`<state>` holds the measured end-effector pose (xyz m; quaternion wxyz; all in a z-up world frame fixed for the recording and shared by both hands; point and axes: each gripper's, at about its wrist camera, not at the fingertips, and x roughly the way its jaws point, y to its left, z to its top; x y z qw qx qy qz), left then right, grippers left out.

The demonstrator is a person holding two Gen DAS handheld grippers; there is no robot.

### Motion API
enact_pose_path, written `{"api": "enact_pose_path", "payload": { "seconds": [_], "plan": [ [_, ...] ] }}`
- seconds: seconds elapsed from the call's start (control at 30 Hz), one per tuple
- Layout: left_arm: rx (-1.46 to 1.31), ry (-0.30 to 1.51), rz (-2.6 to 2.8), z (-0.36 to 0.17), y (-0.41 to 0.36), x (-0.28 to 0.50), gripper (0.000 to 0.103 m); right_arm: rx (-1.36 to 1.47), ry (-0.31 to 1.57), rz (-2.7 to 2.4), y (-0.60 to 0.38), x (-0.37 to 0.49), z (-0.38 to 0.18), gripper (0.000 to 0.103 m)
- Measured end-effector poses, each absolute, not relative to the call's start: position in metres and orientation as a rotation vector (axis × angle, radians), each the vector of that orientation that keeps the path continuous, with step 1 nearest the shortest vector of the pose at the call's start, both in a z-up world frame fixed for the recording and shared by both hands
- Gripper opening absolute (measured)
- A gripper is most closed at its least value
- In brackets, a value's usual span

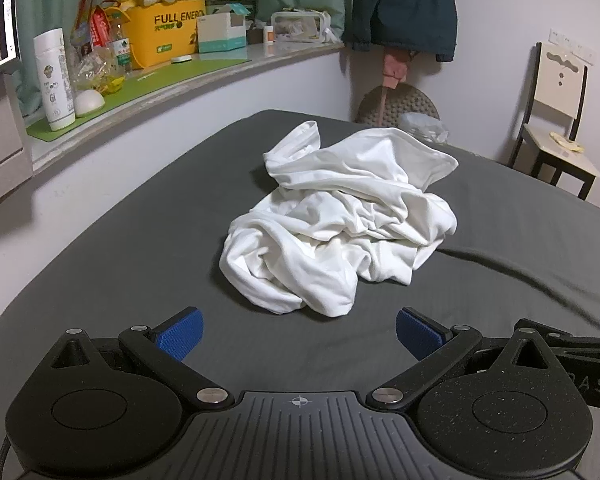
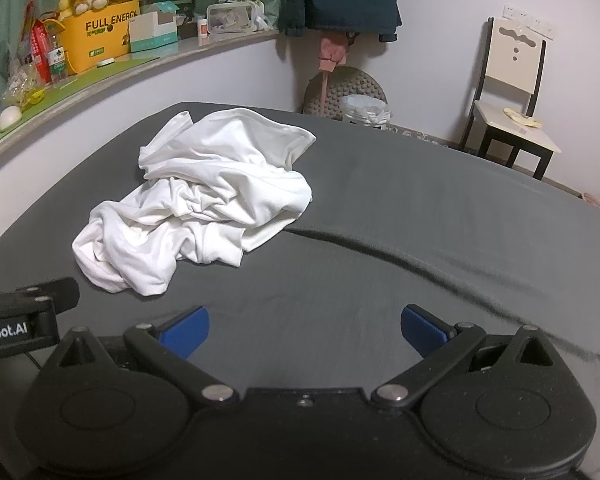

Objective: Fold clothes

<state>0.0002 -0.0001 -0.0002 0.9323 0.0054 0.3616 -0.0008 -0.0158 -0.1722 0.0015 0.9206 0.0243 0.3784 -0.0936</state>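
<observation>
Both our left gripper [image 1: 298, 336] and right gripper [image 2: 305, 334] hover spread wide and empty just short of the crumpled white shirt [image 1: 336, 220], heaped mid-bed [image 1: 120, 272], awaiting flattening before folding.

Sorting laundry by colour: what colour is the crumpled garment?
Plain white garment, clearest in the left wrist view.

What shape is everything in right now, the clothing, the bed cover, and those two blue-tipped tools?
White garment: crumpled in a heap, unfolded.
Grey sheet: spread over the bed, one long ridge beside the garment.
Left tool: open, empty, short of the garment.
Right tool: open, empty, over bare sheet.
</observation>
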Motion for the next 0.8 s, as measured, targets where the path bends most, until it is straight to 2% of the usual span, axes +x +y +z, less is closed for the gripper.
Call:
{"api": "enact_pose_path", "payload": {
  "seconds": [0.8],
  "plan": [
    [0.014, 0.749, -0.008, -0.0007, -0.0011, 0.0015, 0.103, 0.059, 0.783, -0.192, -0.1723, -0.0152, 0.0048, 0.103]
  ]
}}
